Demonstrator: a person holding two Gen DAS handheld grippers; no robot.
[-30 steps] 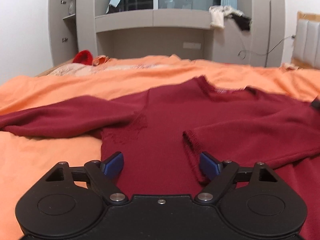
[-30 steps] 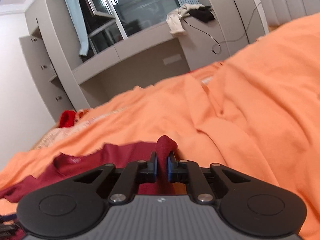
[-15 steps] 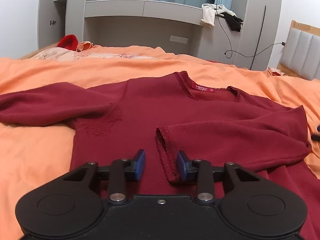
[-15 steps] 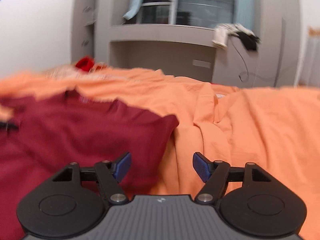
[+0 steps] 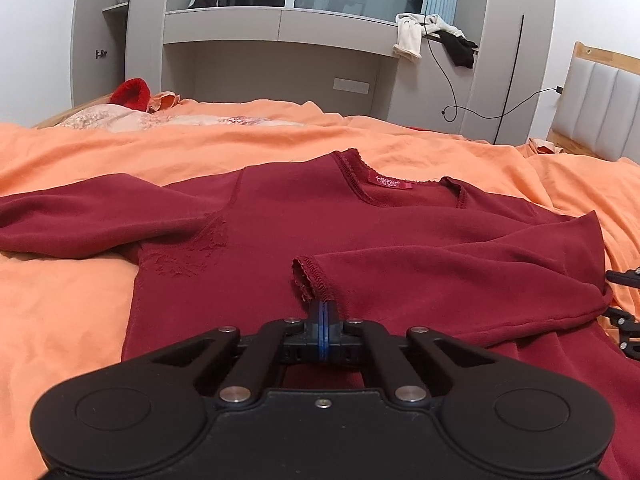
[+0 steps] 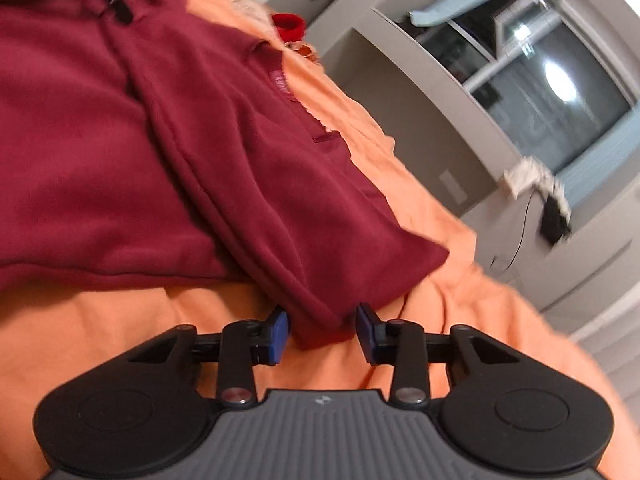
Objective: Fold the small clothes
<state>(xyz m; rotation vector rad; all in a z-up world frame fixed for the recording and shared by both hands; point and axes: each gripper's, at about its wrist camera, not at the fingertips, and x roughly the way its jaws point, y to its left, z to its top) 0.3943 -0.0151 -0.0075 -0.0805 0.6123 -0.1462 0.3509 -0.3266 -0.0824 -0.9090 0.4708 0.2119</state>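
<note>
A dark red long-sleeved top point(image 5: 304, 216) lies flat on the orange bedsheet point(image 5: 80, 312), neck and label facing away. Its right sleeve point(image 5: 440, 272) is folded across the body, cuff toward me. My left gripper point(image 5: 323, 312) is shut on the cuff of that sleeve. In the tilted right wrist view the top point(image 6: 200, 152) fills the upper left. My right gripper point(image 6: 322, 332) is open, with its blue pads point(image 6: 280, 330) on either side of the folded edge of the top. The right gripper's black parts also show at the right edge of the left wrist view point(image 5: 624, 312).
Grey built-in shelving and a window point(image 5: 280, 32) stand behind the bed. A red item point(image 5: 130, 94) and pale clothes lie at the far left of the bed. White and black clothes point(image 5: 432, 40) hang off the shelf. A padded headboard point(image 5: 604, 108) stands at the right.
My left gripper has closed from open onto the sleeve cuff. My right gripper let go of the red cloth, opened, and now has tilted and moved over the folded edge of the top.
</note>
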